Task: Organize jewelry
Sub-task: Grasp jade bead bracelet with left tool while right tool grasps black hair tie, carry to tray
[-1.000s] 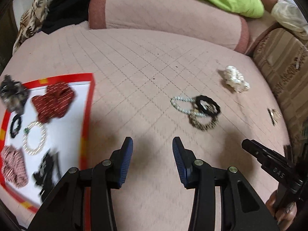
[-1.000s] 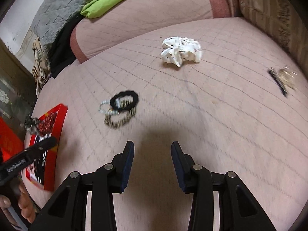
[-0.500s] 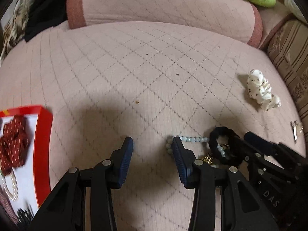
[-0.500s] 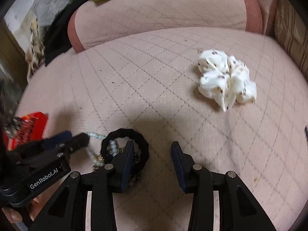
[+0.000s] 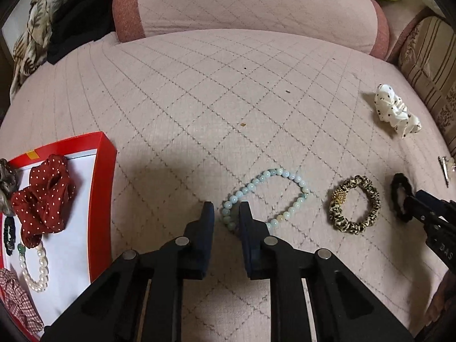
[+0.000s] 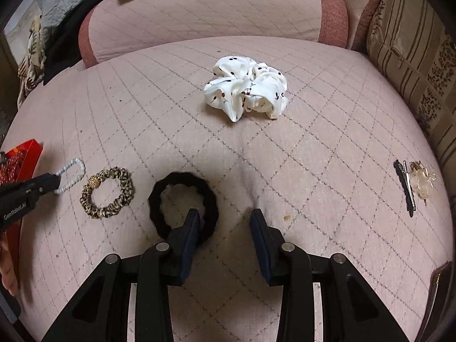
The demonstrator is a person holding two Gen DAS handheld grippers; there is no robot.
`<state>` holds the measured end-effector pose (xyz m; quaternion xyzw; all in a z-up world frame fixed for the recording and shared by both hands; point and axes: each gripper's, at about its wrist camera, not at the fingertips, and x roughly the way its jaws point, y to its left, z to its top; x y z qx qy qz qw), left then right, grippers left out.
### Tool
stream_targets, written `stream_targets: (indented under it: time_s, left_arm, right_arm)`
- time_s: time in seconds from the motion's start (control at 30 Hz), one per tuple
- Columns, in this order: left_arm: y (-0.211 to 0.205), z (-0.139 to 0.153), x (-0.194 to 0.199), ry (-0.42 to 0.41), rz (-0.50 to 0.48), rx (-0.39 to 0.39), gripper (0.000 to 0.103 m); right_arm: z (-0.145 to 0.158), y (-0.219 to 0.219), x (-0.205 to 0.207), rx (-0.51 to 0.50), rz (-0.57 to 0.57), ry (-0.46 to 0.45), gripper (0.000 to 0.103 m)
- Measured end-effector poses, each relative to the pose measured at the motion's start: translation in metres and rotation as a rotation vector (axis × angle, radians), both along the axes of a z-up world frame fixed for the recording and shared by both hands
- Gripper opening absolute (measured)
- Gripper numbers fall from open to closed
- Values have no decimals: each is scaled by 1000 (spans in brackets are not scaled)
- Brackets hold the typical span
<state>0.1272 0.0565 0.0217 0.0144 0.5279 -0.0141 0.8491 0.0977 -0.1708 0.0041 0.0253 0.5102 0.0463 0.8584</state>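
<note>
A pale green bead bracelet lies on the pink quilted cushion. My left gripper has its jaws narrowed around the bracelet's near-left end, beads between the pads. A leopard-print hair tie lies to its right. My right gripper is open, its left finger resting over a black hair tie, which lies partly between the jaws. In the right wrist view the left gripper covers the bracelet's end.
A red-rimmed white tray at left holds a red dotted scrunchie, a pearl bracelet and other hair ties. A white cherry-print scrunchie lies further back. Hair clips lie at right. A bolster and striped cushion border the surface.
Both grippers moved down onto the pile; the three pieces now lie spread apart. The left jaws have narrowed around the bead bracelet, and the right gripper stays open over the black tie.
</note>
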Motion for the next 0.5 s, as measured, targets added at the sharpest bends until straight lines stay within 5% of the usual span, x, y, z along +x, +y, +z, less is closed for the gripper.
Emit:
stream_targets:
  time_s: [0.17,0.2,0.23,0.27,0.5]
  left_arm:
    - [-10,-1,4,-16,19,31,15]
    - [-12,0,3,-21,13,33,6]
    - [-14,1,1,-16,1,17,5]
    - [-15,3,-1,-13,-4,-1,5]
    - [-15,51,-40,-75,-37,-121,5]
  right_arm:
    - [-3,13,0,-44,-1,-21,41]
    - [-3,16,-1,-52,1,-30,31]
    - [-2,19,-2,-47,7,-38,16]
    - [-1,20,-2,-39,10,-43,12]
    - [20,9,-19,125,-11,-72,10]
